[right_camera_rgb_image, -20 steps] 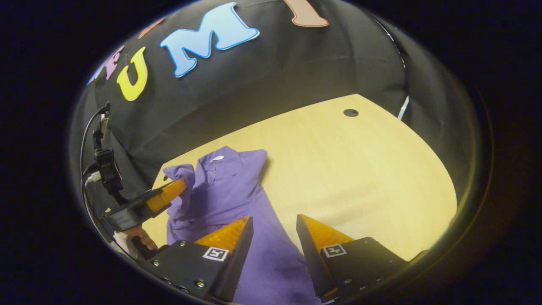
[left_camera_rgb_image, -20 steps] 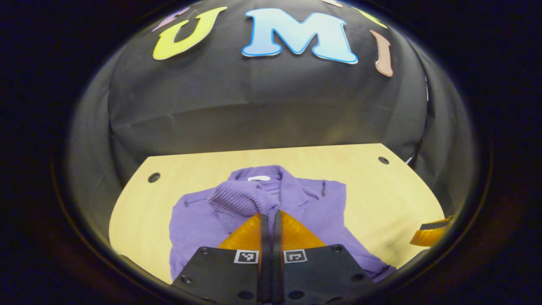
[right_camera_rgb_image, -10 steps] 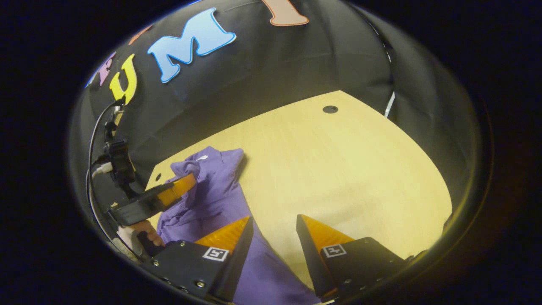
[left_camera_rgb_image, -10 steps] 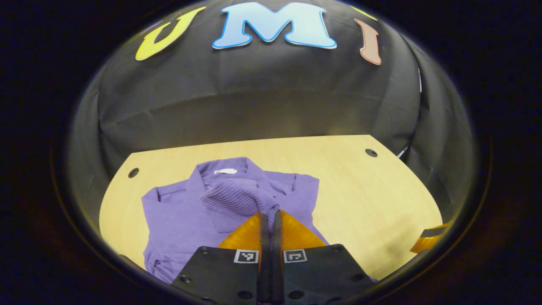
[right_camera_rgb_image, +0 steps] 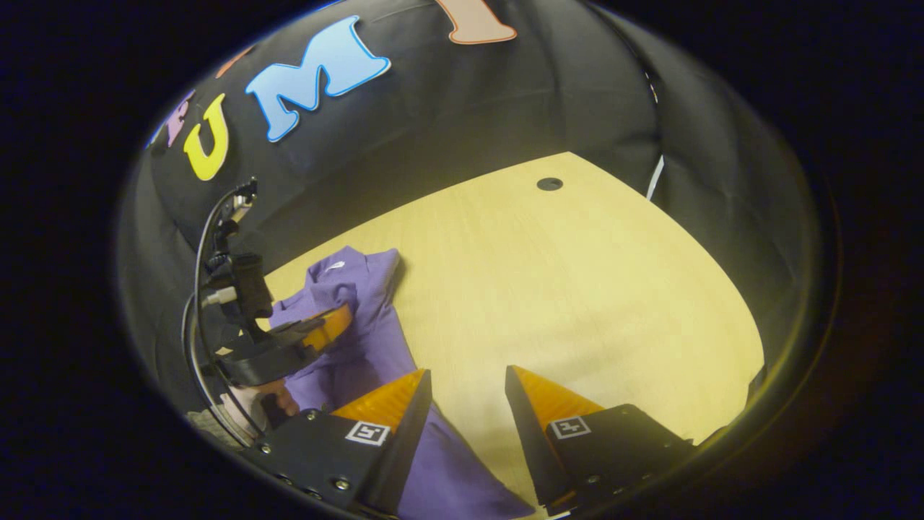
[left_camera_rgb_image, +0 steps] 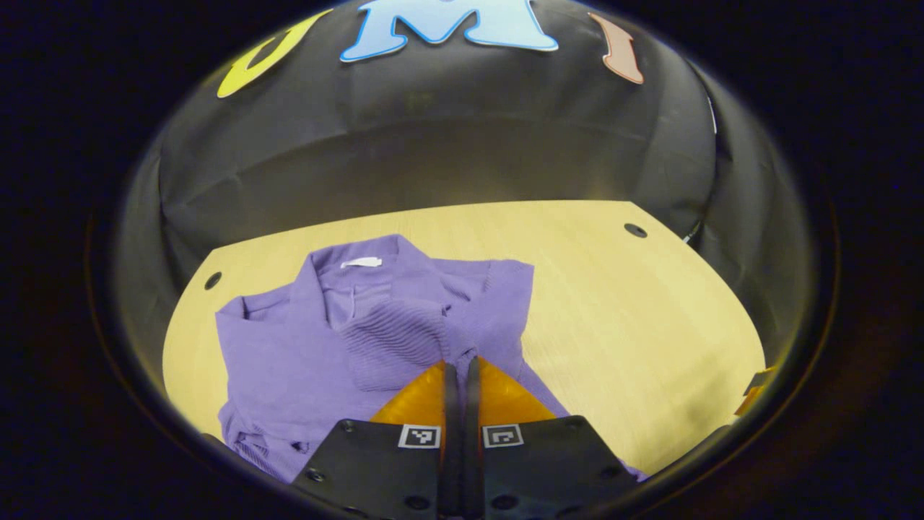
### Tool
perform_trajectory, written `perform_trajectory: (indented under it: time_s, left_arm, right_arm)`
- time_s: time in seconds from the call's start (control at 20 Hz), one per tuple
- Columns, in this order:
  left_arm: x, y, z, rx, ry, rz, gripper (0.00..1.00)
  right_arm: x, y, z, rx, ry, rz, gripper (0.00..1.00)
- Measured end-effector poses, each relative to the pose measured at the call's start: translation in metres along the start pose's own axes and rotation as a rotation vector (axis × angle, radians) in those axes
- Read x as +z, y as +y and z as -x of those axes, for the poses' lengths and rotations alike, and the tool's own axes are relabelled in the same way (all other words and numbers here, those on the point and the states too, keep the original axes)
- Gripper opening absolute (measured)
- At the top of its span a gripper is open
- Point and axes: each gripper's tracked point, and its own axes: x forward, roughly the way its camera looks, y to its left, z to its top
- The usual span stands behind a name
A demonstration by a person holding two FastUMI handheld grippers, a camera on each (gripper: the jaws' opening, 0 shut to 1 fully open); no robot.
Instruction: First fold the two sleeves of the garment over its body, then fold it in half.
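A pale wooden table (left_camera_rgb_image: pixel 650 303) carries the purple shirt (left_camera_rgb_image: pixel 289 347) on its left half. The left gripper (left_camera_rgb_image: pixel 458 365) is clamped on the ribbed sleeve (left_camera_rgb_image: pixel 404 336), holding it low over the shirt's body. The right gripper (right_camera_rgb_image: pixel 468 379) hangs with fingers spread beside the shirt's hem.

Counter (right_camera_rgb_image: pixel 577 289) to the right of the purple garment (left_camera_rgb_image: pixel 310 347) is bare wood, open right out to the far edge and the booth wall. Garment covers the left part; the left gripper (left_camera_rgb_image: pixel 459 368), jaws pinched on a sleeve (left_camera_rgb_image: pixel 404 336), sits over its body. Right gripper (right_camera_rgb_image: pixel 468 386) hovers, jaws apart, at the garment's right edge.
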Motion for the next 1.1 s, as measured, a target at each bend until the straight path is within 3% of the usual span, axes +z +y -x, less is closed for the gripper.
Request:
perform_trajectory:
  time_s: [0.3, 0.4, 0.45, 0.65, 0.8, 1.1]
  left_arm:
    - [-0.02, -0.002, -0.012, 0.002, 0.051, -0.058, 0.07]
    - [-0.02, -0.009, -0.014, -0.039, 0.058, -0.07, 0.1]
    - [-0.018, -0.007, -0.011, -0.03, 0.053, -0.078, 0.18]
    - [-0.012, 0.006, 0.006, -0.05, 0.034, -0.06, 0.72]
    - [-0.007, 0.019, 0.033, -0.056, 0.01, -0.047, 0.79]
    - [-0.033, 0.065, 0.096, -0.042, 0.011, -0.08, 0.79]
  right_arm:
    - [-0.006, 0.003, 0.006, -0.007, 0.0, 0.0, 0.65]
    - [-0.008, 0.008, 0.005, -0.007, -0.003, -0.002, 0.65]
    - [-0.008, 0.011, 0.005, -0.006, -0.005, -0.002, 0.65]
    - [-0.016, 0.019, 0.003, 0.003, -0.001, 0.008, 0.65]
    - [-0.032, 0.035, 0.006, 0.013, 0.019, 0.031, 0.65]
    - [-0.08, 0.051, 0.004, 0.035, 0.095, 0.078, 0.65]
